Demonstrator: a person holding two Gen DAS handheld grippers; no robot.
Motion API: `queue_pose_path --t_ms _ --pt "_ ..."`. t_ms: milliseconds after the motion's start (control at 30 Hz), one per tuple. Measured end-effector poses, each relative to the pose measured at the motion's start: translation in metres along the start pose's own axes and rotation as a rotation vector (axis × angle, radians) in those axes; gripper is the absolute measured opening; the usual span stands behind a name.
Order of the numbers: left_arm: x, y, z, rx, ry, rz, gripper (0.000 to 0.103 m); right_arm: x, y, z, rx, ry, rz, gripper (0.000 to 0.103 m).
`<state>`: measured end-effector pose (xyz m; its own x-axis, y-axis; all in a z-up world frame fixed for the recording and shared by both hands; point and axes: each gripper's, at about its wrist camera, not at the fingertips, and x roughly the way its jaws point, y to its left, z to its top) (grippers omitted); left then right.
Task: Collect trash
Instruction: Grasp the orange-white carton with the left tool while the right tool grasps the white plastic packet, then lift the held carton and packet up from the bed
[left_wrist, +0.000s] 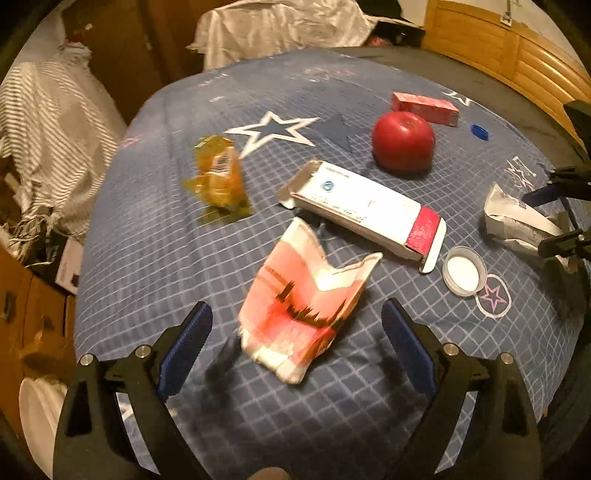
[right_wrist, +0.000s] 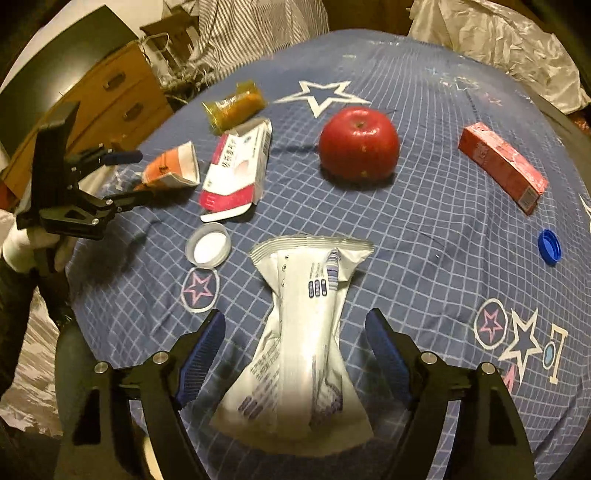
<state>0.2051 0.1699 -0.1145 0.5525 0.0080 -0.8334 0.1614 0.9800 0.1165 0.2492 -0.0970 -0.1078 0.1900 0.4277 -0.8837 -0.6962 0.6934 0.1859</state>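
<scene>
the tabletop (left_wrist: 155, 258) is draped in a blue checked cloth with stars, and all the litter lies on it. the left gripper (left_wrist: 295, 339) is spread wide and released, its blue pads either side of a crumpled pink and white wrapper (left_wrist: 299, 306) without pressing it; the wrapper is blurred, so whether it rests flat on the cloth is hard to say. the right gripper (right_wrist: 295, 343) is likewise wide and released, with a white crinkled packet (right_wrist: 303, 332) lying between its pads, clear of both; the packet's near end passes below the gripper body and is partly shadowed.

beyond the pink wrapper lies a long white box with a red end (left_wrist: 365, 210), both flaps open. behind it stands a red apple (right_wrist: 358, 144), and past that a red carton (right_wrist: 502, 166). a yellow transparent wrapper (left_wrist: 221, 177) is smeared by blur off to the left. a white lid (right_wrist: 208, 249) sits upturned just beside the box's red end. a small blue cap (right_wrist: 549, 246) lies well apart near the right edge.

in the right wrist view the left gripper appears at the left border, with a gloved hand (right_wrist: 26, 243) behind it cut off by the frame.
</scene>
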Motion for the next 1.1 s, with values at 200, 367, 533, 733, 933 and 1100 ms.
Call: queue_pose_path --t_ms 200,367,533,733,933,1100 --pt "0.022 0.001 0.007 -0.035 0.017 -0.033 0.069 0.017 0.006 0.008 -0.022 0.028 -0.053 0.076" --pt "0.021 0.003 0.0 -0.067 0.007 -0.023 0.054 0.023 0.009 0.005 -0.049 0.019 -0.101 0.049" --pt "0.012 0.008 -0.01 -0.135 -0.026 0.016 0.046 0.018 0.013 -0.005 -0.04 -0.058 -0.138 0.042" --pt "-0.026 0.001 -0.019 -0.216 -0.126 0.089 0.045 -0.011 0.022 -0.025 0.022 -0.245 -0.15 0.037" --pt "-0.092 -0.029 -0.032 -0.271 -0.285 0.138 0.046 -0.066 0.04 -0.047 0.093 -0.493 -0.184 0.037" --pt "-0.126 -0.064 -0.039 -0.298 -0.377 0.165 0.047 -0.111 0.062 -0.066 0.121 -0.663 -0.23 0.037"
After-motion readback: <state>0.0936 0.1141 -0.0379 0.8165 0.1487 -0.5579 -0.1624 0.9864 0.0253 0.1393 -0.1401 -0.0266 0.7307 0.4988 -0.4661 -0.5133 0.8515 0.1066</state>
